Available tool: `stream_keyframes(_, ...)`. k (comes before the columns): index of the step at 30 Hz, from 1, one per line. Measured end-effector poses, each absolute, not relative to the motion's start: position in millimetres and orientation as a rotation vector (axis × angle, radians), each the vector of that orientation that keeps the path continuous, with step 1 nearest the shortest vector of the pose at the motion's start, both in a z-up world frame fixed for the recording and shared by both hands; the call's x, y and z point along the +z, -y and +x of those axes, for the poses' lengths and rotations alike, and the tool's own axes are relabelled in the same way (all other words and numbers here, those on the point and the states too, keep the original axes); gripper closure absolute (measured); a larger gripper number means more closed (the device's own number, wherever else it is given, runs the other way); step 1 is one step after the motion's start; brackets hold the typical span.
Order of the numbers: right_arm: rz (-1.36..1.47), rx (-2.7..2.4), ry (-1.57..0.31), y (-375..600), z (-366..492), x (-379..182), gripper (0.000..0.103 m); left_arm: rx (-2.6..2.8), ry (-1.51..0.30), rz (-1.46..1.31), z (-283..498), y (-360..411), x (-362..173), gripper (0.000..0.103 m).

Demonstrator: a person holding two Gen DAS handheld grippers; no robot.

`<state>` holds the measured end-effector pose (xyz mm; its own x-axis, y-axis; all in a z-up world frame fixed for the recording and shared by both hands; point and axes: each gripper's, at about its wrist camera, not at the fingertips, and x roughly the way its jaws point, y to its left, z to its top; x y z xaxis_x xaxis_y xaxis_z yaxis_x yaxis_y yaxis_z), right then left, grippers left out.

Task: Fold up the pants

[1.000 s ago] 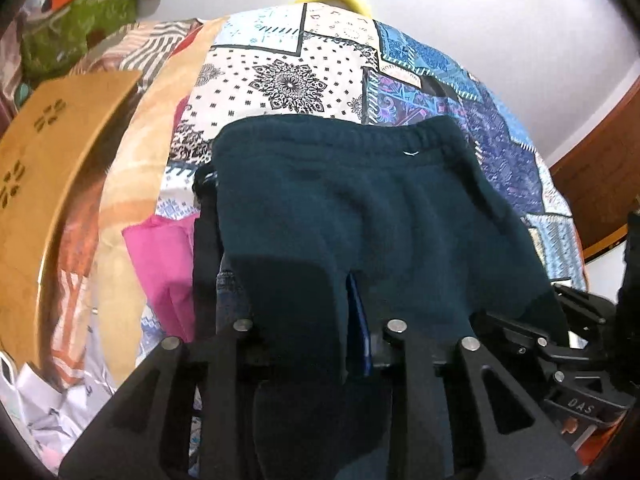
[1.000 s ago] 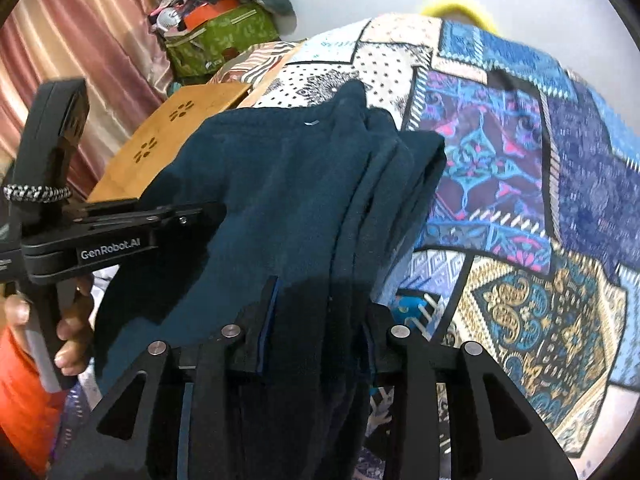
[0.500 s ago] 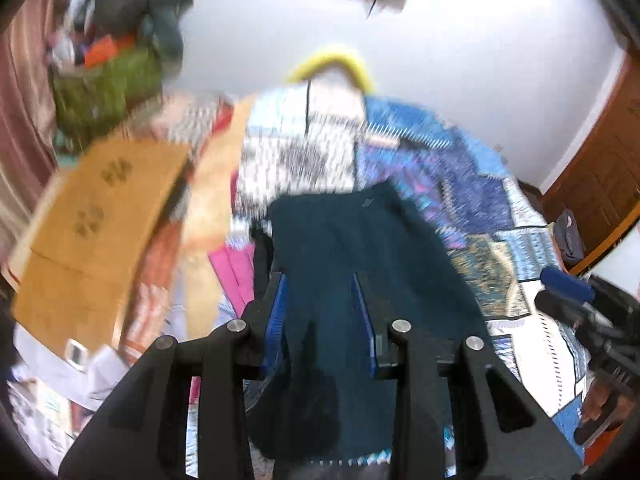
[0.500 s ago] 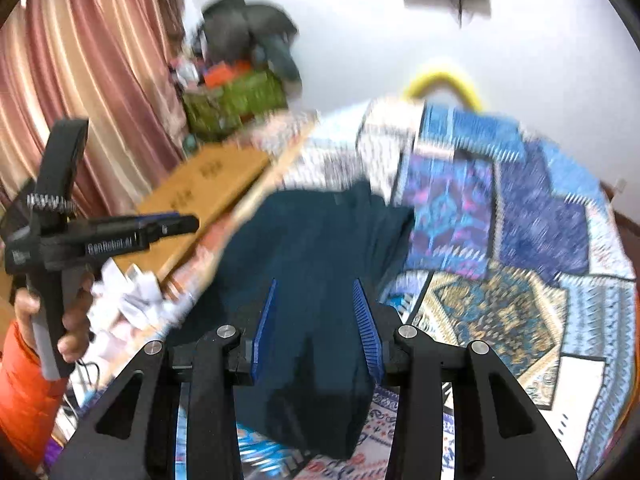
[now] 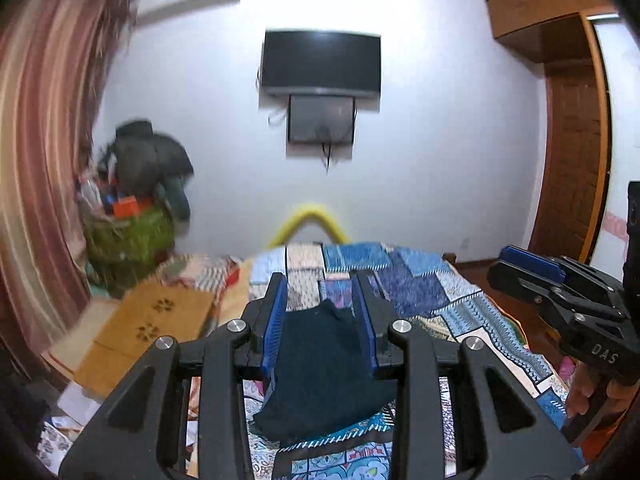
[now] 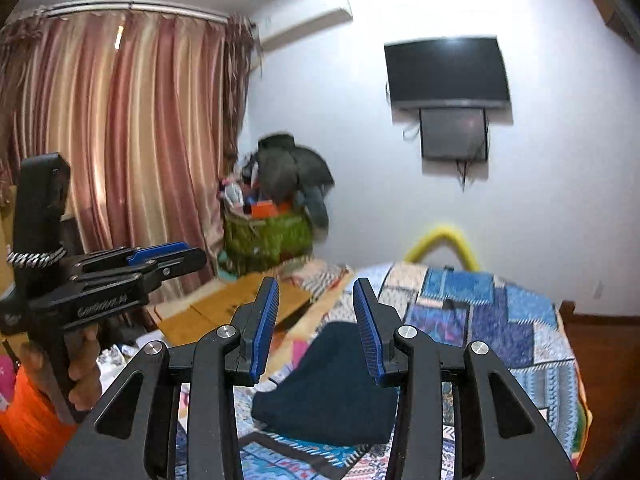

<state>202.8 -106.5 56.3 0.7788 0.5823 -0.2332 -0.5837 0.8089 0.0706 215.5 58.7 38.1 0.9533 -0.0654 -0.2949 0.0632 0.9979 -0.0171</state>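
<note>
- Dark teal pants (image 5: pixel 324 372) sit folded near the bed's (image 5: pixel 460 312) near edge.
- Your left tongs (image 5: pixel 322 312) and right tongs (image 6: pixel 316 320) hang released above, grasping nothing.

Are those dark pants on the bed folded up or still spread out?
Folded. The pants lie as one compact dark bundle on the patchwork bedspread, with no legs stretched out, and neither gripper touches them.
</note>
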Motion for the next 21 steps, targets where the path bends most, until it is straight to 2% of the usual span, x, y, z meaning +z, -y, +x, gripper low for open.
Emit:
stream_keyframes(3,0.003,0.611,-0.215,108.2,177.9,57.0,0.066,-0.035,-0.249,0.006,184.0,-49.0,38.0,0.066)
stream_keyframes(4,0.007,0.603,-0.205,109.1,171.4,56.3,0.066,-0.016,-0.227,0.019,173.8,-45.2,37.3,0.062)
stream_keyframes(5,0.012,0.586,-0.196,109.9,166.0,55.9,0.063,-0.005,-0.212,0.025,165.2,-42.8,36.3,0.052)
stream_keyframes(8,0.017,0.540,-0.182,112.5,157.2,54.9,0.045,-0.015,-0.194,0.008,150.6,-41.5,34.4,0.030)
stream_keyframes(10,0.018,0.523,-0.177,114.8,151.6,55.1,0.038,-0.001,-0.187,0.012,145.8,-39.9,33.3,0.022)
stream_keyframes(11,0.020,0.519,-0.178,115.7,148.8,55.0,0.032,0.008,-0.182,0.019,142.6,-39.9,32.7,0.015)
stream_keyframes(12,0.024,0.511,-0.180,117.4,148.1,55.0,0.024,0.011,-0.177,0.021,141.1,-39.8,32.1,0.012)
stream_keyframes(13,0.029,0.501,-0.179,118.6,145.8,54.7,0.020,0.011,-0.174,0.020,139.2,-40.5,31.9,0.008)
stream_keyframes(17,0.052,0.464,-0.168,123.5,139.8,55.8,0.000,0.005,-0.172,0.010,131.9,-41.5,29.9,0.001)
stream_keyframes(21,0.064,0.450,-0.175,127.1,136.7,53.7,0.000,0.018,-0.167,0.016,127.5,-38.7,27.3,0.000)
